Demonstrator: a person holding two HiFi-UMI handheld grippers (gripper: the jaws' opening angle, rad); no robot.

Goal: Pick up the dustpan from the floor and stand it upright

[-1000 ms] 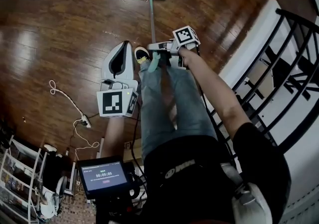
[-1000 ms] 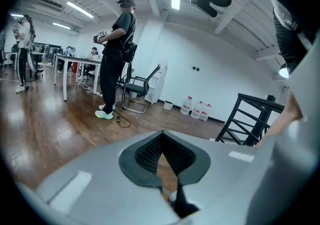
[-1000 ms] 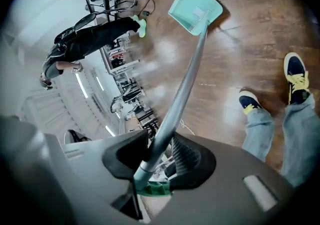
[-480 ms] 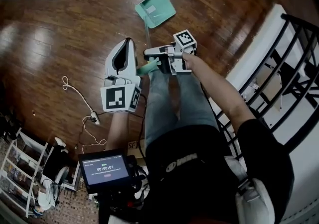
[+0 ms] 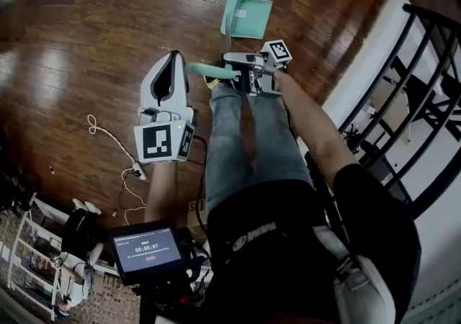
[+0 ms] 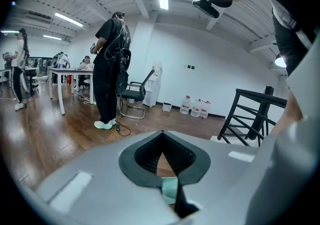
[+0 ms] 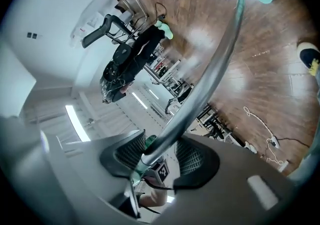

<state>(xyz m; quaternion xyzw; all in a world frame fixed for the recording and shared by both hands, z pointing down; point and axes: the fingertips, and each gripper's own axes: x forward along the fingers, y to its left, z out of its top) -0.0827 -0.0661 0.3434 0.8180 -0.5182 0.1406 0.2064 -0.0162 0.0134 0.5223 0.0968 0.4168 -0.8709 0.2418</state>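
Dustpan (image 5: 248, 15) sits out on the wooden floor (image 5: 101, 42) just ahead of the person's feet. Its pale green pan is farthest from the person, and its long metal handle (image 7: 212, 79) rises back toward the right gripper (image 5: 235, 65). The handle's green grip end (image 5: 204, 69) pokes out past that gripper, close to the tip of the left gripper (image 5: 175, 57) but not touching it.

The right gripper view shows the handle running between the two ribbed pads. It lies against one pad, with a clear gap to the other, so the jaws are parted around the pole and not pinching it. They have just been opening. This looks like a loosened, guiding hold – the pole rests in the jaws and is not clamped.

The left gripper has its jaws brought together at the tips and carries nothing. Only floor and a sliver of green show through the hollow between its pads.

By the look of it, the pick-up is done and the handle has been raised most of the way. Whether the pan's base is flat on the floor cannot be made out. What seems left is to check that the dustpan balances by itself – then draw the right gripper clear without tipping it.
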